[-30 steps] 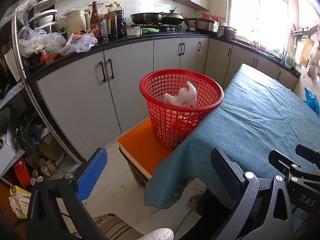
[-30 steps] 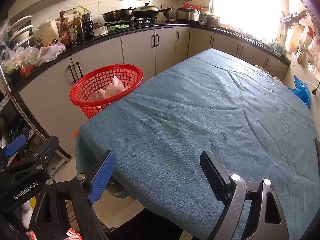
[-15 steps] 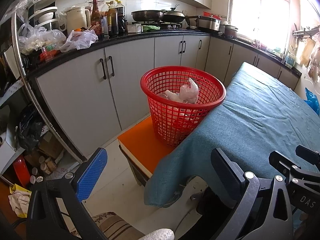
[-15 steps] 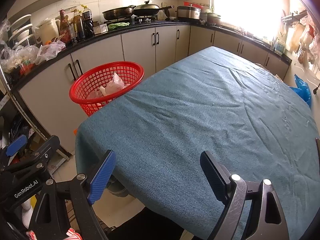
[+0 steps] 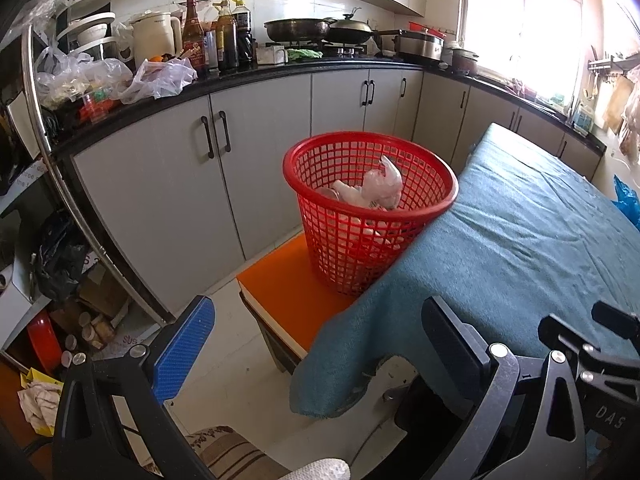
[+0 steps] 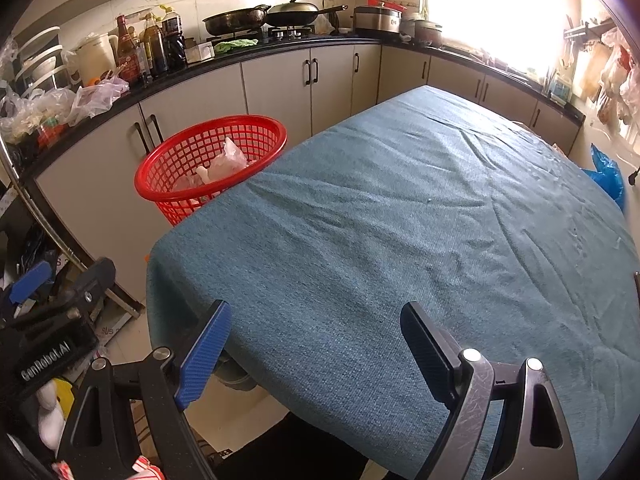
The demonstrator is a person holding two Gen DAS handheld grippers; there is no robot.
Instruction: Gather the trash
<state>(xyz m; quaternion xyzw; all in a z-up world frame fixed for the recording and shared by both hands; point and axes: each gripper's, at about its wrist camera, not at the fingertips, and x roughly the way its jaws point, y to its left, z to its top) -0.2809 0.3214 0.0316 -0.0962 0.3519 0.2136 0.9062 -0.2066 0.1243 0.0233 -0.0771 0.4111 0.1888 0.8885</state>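
A red mesh basket [image 5: 360, 236] stands on an orange stool [image 5: 288, 292] beside the table; it also shows in the right wrist view [image 6: 208, 160]. Crumpled clear and white plastic trash [image 5: 376, 192] lies inside it, also seen in the right wrist view [image 6: 224, 164]. My left gripper [image 5: 316, 340] is open and empty, held low over the floor in front of the stool. My right gripper [image 6: 316, 344] is open and empty, above the near edge of the teal cloth-covered table [image 6: 420, 220]. No loose trash shows on the cloth.
Grey cabinets [image 5: 168, 184] under a black counter crowded with bottles, a kettle, pans and plastic bags [image 5: 160, 76] line the back. A metal rack with clutter [image 5: 52, 264] stands at the left. A blue bag [image 6: 608, 176] lies beyond the table's right side.
Both views have drifted back and slightly down, so the basket and table sit a little farther off. Both grippers have stayed open and empty.
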